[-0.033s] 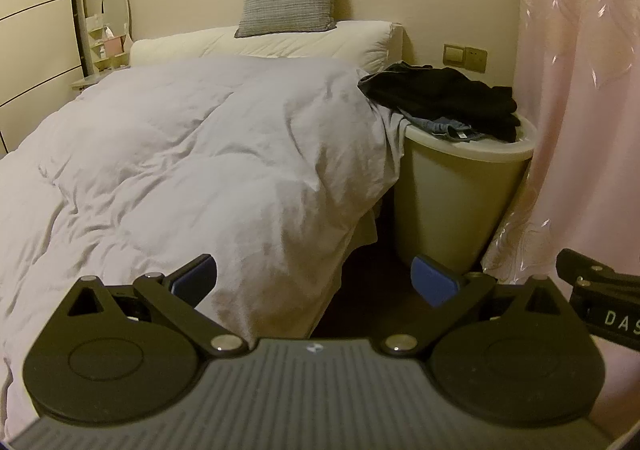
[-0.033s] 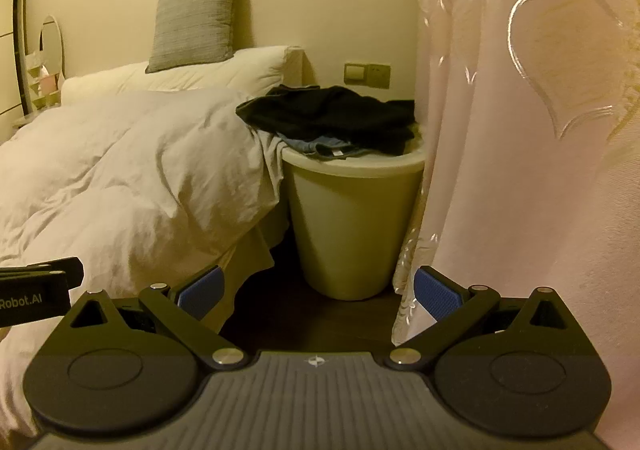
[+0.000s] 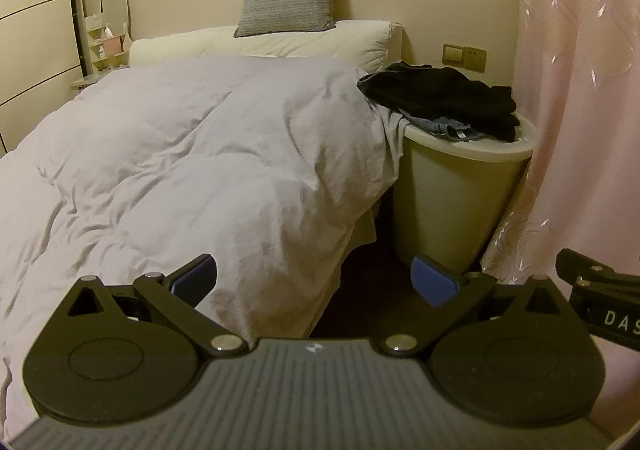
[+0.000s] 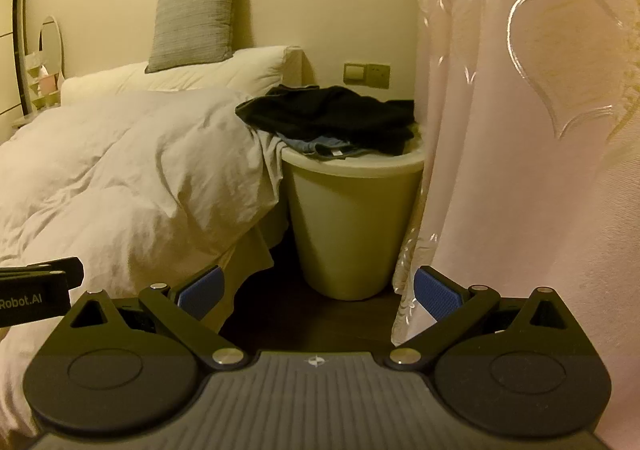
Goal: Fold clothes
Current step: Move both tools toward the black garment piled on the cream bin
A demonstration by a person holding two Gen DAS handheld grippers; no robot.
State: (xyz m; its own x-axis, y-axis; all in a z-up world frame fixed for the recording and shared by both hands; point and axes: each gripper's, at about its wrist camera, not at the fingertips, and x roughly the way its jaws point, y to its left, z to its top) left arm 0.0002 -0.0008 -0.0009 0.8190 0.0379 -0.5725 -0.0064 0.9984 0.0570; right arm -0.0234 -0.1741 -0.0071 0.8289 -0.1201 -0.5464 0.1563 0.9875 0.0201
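Black cloth, crumpled, item one: a dark garment [image 3: 440, 95] heaped on the cream laundry bin [image 3: 460, 201], spilling over the bin's rim toward the bed. Under it, at the bin's near rim, a blue denim piece [image 4: 320, 145] with a small pale tag, unreadable. Both lie unfolded. Beside the bin, the grey duvet [image 3: 200, 153]; on the bin's other side, a pink curtain [image 4: 520, 129].

Change: none that I can detect; both views match the paired frames, so the clothes sit as they did and folding stands no further along.

My left gripper [image 3: 314, 280] and right gripper [image 4: 316, 292]: both spread wide, holding nothing, well short of the bin.

Writing: "DAS" on the right gripper's side; "Robot.AI" on the left's.
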